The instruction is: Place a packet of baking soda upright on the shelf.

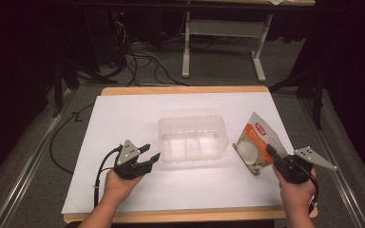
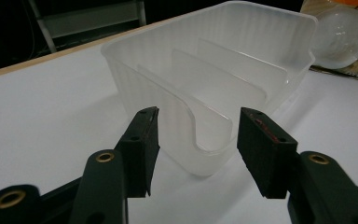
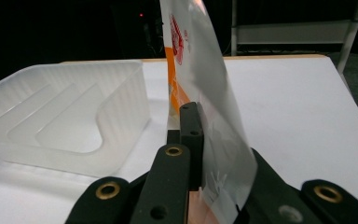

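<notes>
high view: the right hand-held gripper [image 1: 272, 153] is clamped on the pouch [image 1: 255, 141], just right of the plastic bin [image 1: 192, 137]; the left hand-held gripper [image 1: 151, 153] stands apart beside the bin.

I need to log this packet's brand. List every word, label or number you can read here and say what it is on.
Pouch: a red label with white lettering near its top in the high view, too small and blurred to read.
Pouch: red print seen edge-on in the right gripper view, not readable.
Bin: no text.
Grippers: no text.
</notes>
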Tool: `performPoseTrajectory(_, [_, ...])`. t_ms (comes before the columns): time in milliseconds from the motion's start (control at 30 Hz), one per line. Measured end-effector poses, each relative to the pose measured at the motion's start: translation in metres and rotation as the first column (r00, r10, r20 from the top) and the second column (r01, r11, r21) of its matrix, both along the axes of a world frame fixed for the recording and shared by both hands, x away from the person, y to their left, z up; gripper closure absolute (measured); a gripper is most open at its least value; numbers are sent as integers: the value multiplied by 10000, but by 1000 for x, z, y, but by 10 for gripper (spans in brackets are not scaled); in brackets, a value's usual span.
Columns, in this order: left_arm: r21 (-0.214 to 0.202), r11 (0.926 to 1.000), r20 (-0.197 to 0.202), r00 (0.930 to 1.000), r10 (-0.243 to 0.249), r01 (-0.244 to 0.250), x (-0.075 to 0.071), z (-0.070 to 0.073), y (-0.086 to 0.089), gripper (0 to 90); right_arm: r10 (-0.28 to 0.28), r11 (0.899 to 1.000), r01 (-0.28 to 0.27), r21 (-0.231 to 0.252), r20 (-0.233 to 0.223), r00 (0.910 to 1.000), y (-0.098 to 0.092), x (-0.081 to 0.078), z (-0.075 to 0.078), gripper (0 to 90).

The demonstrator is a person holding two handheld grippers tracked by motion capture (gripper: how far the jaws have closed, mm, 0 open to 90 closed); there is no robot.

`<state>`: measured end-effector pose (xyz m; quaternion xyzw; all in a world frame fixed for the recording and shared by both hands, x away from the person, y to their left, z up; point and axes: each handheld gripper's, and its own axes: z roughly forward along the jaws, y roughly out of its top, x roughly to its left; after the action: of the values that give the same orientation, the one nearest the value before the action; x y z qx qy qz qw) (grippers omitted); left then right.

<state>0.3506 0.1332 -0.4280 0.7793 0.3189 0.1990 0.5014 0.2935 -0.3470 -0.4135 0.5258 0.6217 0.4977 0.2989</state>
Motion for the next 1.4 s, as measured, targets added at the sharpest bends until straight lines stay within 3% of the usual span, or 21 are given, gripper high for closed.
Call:
performPoseTrajectory(200, [65, 9999, 136, 9999, 105, -105, 0, 0, 0, 463, -1, 9997, 8, -242, 304, 9995, 10, -2, 7, 900])
performPoseTrajectory(300, [71, 9999, 157, 9998, 123, -124, -1, 0, 0, 454, -103, 9979, 131, -628, 445, 9990, 13, -4, 10, 900])
performPoseTrajectory(667, [-164, 9993, 269, 9991, 341, -336, -1, 4, 7, 427, -444, 9987, 463, -197, 910, 9949, 7, -10, 20, 900])
performPoseTrajectory(767, [-288, 9984, 2, 9988, 483, -482, 0, 7, 14, 383, -520, 9983, 544, -212, 1003, 9936, 7, -11, 23, 900])
performPoseTrajectory(833, [473, 9974, -168, 9983, 559, -550, 2, 11, 18, 352, -598, 9980, 615, -121, 1107, 9921, 7, -13, 26, 900])
performPoseTrajectory(867, [468, 9969, -278, 9975, 649, -635, 3, 11, 22, 337, -613, 9979, 630, -119, 1137, 9916, 7, -13, 26, 900])
performPoseTrajectory(1067, [91, 9955, -846, 9919, 944, -940, 4, -4, 41, 298, -764, 9971, 758, 97, 1362, 9877, 7, -12, 33, 900])
performPoseTrajectory(1167, [-11, 9947, -642, 9927, 1021, -1024, 2, -2, 46, 285, -774, 9970, 771, 78, 1463, 9862, 9, -12, 37, 900])
performPoseTrajectory(1267, [-509, 9897, -623, 9895, 1302, -1335, 1, 0, 55, 286, -754, 9971, 753, 67, 1523, 9854, 10, -12, 41, 900])
performPoseTrajectory(1400, [-594, 9873, -533, 9881, 1443, -1474, 2, 0, 57, 282, -742, 9970, 697, 342, 1554, 9851, 11, -7, 45, 900])
